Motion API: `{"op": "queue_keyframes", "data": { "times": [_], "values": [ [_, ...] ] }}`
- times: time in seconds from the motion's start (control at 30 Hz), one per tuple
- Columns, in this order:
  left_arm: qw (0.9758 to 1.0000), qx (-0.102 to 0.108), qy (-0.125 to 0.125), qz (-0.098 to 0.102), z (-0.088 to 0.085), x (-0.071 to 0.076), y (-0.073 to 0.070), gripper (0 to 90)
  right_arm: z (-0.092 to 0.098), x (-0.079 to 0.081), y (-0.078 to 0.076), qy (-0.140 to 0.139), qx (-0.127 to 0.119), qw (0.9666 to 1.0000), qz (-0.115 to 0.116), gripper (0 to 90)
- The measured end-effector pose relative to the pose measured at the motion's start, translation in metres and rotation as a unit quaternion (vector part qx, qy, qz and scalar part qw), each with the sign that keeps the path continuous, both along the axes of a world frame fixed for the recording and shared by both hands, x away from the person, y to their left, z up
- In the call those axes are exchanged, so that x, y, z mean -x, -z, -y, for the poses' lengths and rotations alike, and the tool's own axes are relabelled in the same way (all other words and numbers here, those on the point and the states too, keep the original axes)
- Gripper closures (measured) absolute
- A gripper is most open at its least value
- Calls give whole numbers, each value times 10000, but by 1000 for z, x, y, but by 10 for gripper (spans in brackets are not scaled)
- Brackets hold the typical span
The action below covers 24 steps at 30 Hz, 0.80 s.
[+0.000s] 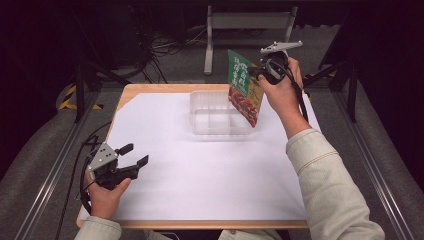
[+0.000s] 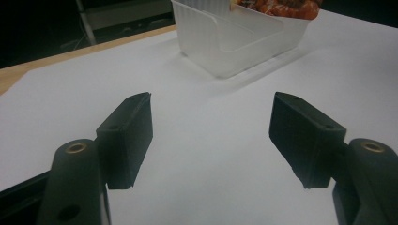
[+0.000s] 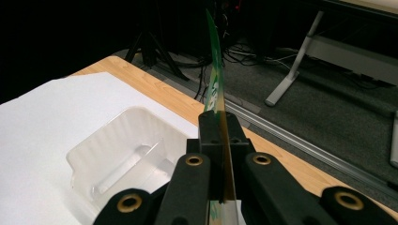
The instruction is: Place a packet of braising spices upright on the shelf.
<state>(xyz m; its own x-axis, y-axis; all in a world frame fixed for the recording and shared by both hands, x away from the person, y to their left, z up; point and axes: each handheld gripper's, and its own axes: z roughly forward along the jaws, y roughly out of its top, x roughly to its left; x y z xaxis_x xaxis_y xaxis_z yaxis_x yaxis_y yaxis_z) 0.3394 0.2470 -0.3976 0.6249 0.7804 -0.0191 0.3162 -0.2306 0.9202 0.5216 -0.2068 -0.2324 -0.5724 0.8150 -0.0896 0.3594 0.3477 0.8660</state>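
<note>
From above, my right gripper (image 1: pixel 256 74) is raised over the far right part of the desk (image 1: pixel 210 175), its fingers pinched tight on the edge of a green snack pouch (image 1: pixel 243 87). The pouch hangs tilted, its lower corner dipping over the right end of the clear plastic tub (image 1: pixel 210 120) that sits on the white sheet at the far middle of the desk. My left gripper (image 1: pixel 135 155) rests low near the front left corner, well apart from the tub, fingers spread wide with nothing between them. Looking along my left gripper (image 2: pixel 211 136), both black fingers (image 2: pixel 129 138) stand far apart over bare white paper; the ribbed tub (image 2: pixel 220 42) lies ahead, and the pouch's red-orange printed bottom (image 2: pixel 281 7) shows just at its far rim. Looking along my right gripper (image 3: pixel 219 154), the fingers (image 3: pixel 209 136) are closed flat on the pouch (image 3: pixel 215 79), seen edge-on as a thin green strip rising straight up between them, with the tub (image 3: pixel 122 154) below and to the left.
</note>
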Motion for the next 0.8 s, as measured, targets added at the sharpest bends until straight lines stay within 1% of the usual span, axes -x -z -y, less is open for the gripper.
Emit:
{"op": "queue_keyframes", "data": {
  "times": [0.1, 0.23, 0.27, 0.4, 0.53, 0.6, 0.7, 0.77, 0.8],
  "values": [
    [10000, 4, 2, 0, 0, 0, 0, 314, -1, -1, 0, -9, 3, 10000, 46, 900],
    [10000, -12, 7, 23, -1, -1, 0, 314, -4, -2, 0, -4, 87, 9998, 154, 900],
    [10000, -12, 7, 23, -1, -1, 0, 314, -5, -2, 0, -5, 68, 9998, 170, 900],
    [10000, 2, -6, 15, -1, 0, 0, 314, -6, -3, 3, -37, 55, 9998, 173, 900],
    [10000, 0, 16, 11, -1, 0, 0, 314, -5, -3, 8, -1, 37, 9999, 146, 900],
    [10000, -11, 19, 19, -1, 0, 0, 314, -2, -4, 11, 22, -24, 9999, 110, 900],
    [10000, 2, 1, 17, 0, 0, 0, 314, 5, -6, 17, 68, -237, 9997, 19, 900],
    [10000, 3, 9, -5, 0, 0, 0, 314, 8, -7, 22, 71, -286, 9996, -39, 900],
    [10000, -18, 15, 20, 0, -1, 0, 314, 8, -8, 25, 65, -292, 9995, -59, 900]
  ]
}}
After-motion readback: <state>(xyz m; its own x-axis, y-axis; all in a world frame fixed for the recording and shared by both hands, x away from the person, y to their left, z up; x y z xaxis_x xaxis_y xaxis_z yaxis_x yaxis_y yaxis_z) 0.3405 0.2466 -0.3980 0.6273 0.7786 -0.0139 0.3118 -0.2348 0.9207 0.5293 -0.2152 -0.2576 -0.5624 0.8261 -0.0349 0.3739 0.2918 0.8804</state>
